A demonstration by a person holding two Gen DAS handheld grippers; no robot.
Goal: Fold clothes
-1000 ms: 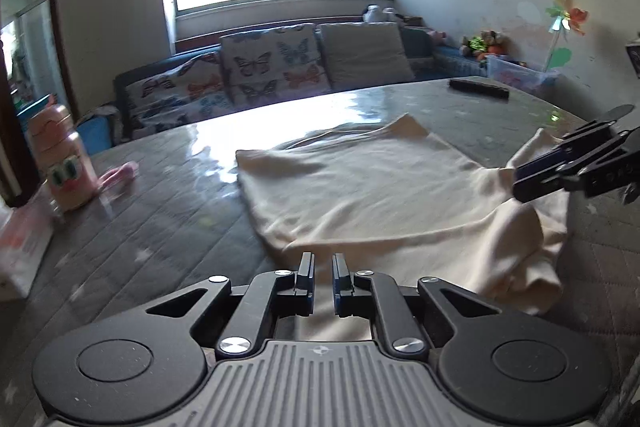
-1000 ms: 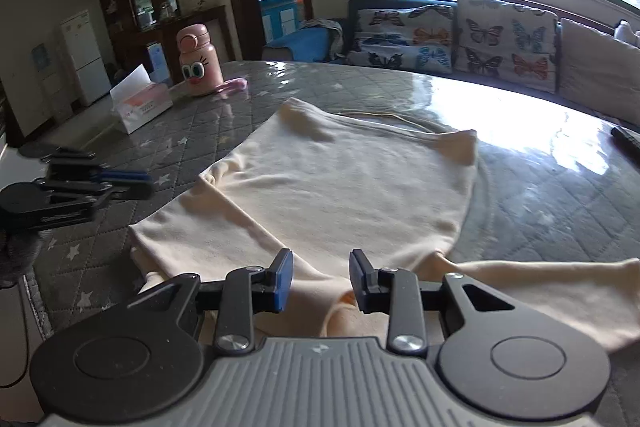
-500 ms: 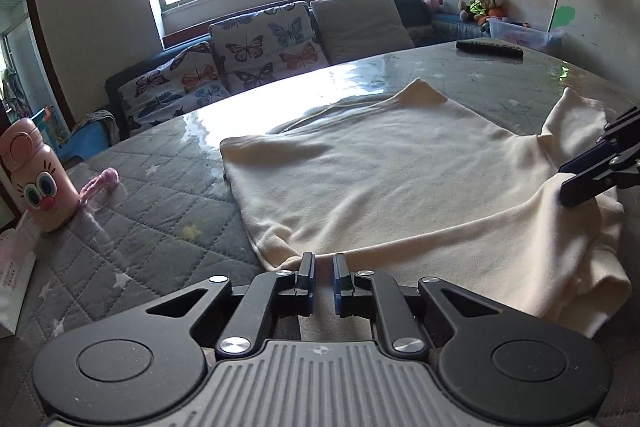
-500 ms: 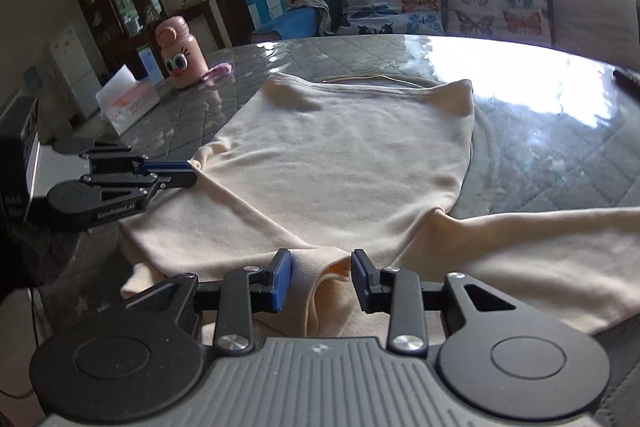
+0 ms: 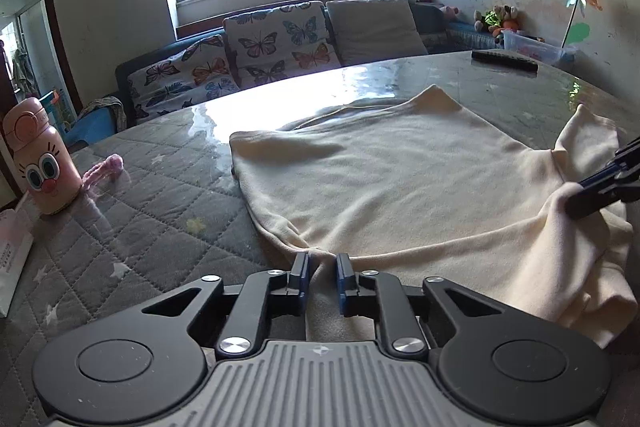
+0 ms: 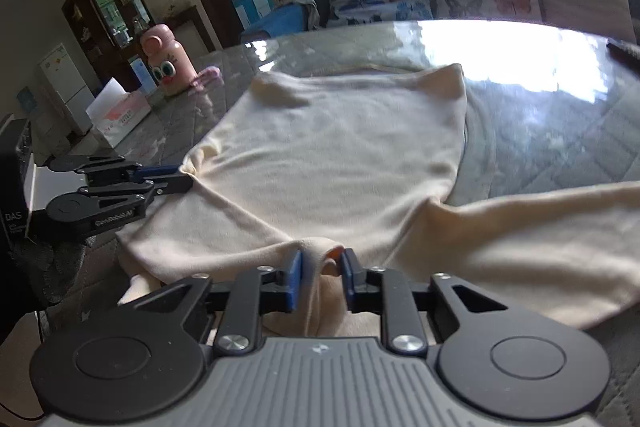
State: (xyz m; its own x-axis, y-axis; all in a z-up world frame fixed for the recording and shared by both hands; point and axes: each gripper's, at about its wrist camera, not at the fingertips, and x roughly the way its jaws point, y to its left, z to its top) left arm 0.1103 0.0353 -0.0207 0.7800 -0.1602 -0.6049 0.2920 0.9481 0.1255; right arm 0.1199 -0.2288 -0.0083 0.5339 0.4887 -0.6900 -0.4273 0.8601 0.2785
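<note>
While gripping cloth (image 6: 340, 147), left hand-held gripper (image 6: 182, 179) reads "GenRobot.AI".

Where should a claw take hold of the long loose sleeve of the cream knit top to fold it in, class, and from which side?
Probably near the free end of the cream sleeve, coming in from the right. It lies flat and stretched away from the cream knit top, so pinching its edge lets it swing over. Both the left claw and right claw already pinch the near hem.

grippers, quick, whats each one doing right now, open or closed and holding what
Left gripper: closed on the near edge of the cream fabric garment.
Right gripper: closed on a bunched fold of the same garment.
</note>
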